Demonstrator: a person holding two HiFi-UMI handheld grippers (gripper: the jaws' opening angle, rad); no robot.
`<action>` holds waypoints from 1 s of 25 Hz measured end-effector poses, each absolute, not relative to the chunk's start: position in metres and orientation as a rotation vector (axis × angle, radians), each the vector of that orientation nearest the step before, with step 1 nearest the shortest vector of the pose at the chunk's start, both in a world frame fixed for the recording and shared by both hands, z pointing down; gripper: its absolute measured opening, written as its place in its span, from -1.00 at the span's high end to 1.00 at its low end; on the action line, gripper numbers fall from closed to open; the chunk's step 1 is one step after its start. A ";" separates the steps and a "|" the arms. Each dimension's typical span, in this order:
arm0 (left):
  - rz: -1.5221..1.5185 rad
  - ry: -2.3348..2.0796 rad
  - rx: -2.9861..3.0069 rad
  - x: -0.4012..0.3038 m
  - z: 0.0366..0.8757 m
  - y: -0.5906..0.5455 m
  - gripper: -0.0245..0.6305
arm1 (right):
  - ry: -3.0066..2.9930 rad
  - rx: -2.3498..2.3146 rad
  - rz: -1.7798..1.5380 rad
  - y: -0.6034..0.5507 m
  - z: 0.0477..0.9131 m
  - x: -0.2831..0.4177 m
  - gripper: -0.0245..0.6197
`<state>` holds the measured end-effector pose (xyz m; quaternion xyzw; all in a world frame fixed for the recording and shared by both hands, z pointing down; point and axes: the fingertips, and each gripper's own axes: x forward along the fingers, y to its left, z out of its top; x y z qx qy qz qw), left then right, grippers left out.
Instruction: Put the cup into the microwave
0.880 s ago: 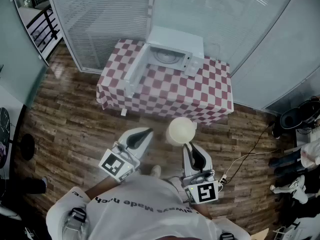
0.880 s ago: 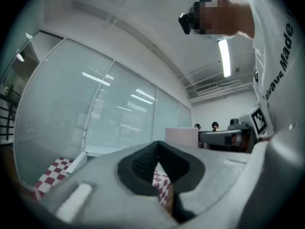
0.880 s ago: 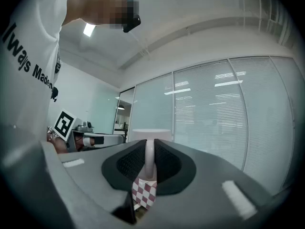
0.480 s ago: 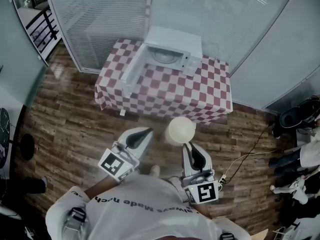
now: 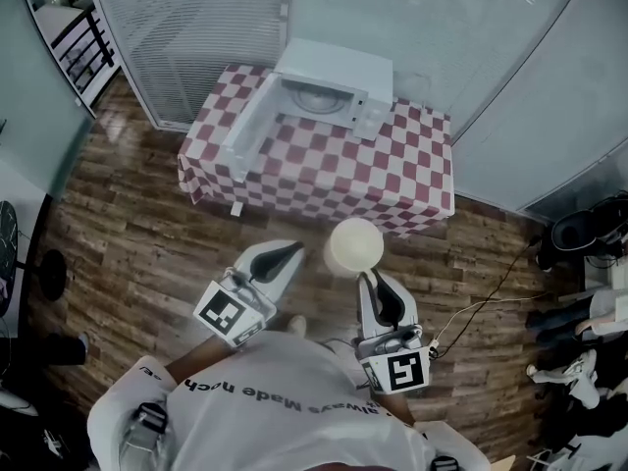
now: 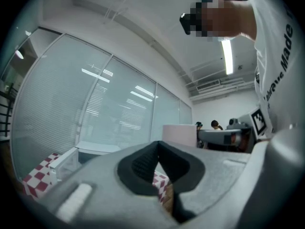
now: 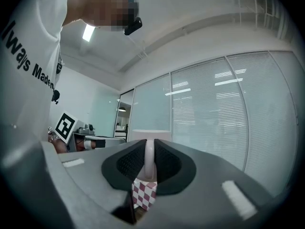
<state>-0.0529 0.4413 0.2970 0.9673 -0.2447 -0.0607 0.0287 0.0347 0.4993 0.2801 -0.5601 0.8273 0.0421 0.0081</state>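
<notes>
- R gripper (image 5: 372, 285) at 5 o'clock of head view, fingers (image 7: 131, 163) closed tight on handle (image 7: 149, 159) of cup (image 5: 354, 246); handle a pale strip pinched betw. the black faces in right gripper view.
- Cup up in the air over wood floor (image 5: 128, 234), just ahead of R fingers at their 12 o'clock, well short of bench (image 5: 402, 170).
- L gripper (image 5: 287, 253) at 7 o'clock, fingers closed tip to tip, nothing betw. them; near cup at its 9 o'clock, not touching.
- Microwave (image 5: 334, 72) at 12 o'clock, on bench w/ red-white check cloth, well apart from cup.
- Door (image 5: 245, 130) swung wide open toward 9 o'clock, cavity w/ round tray in view.
- Glass wall w/ blinds (image 5: 186, 27) right behind bench.
</notes>
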 end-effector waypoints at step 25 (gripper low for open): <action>-0.209 -0.831 2.939 -0.093 0.309 0.298 0.92 | 2.659 -1.693 0.102 0.350 0.296 -0.004 0.78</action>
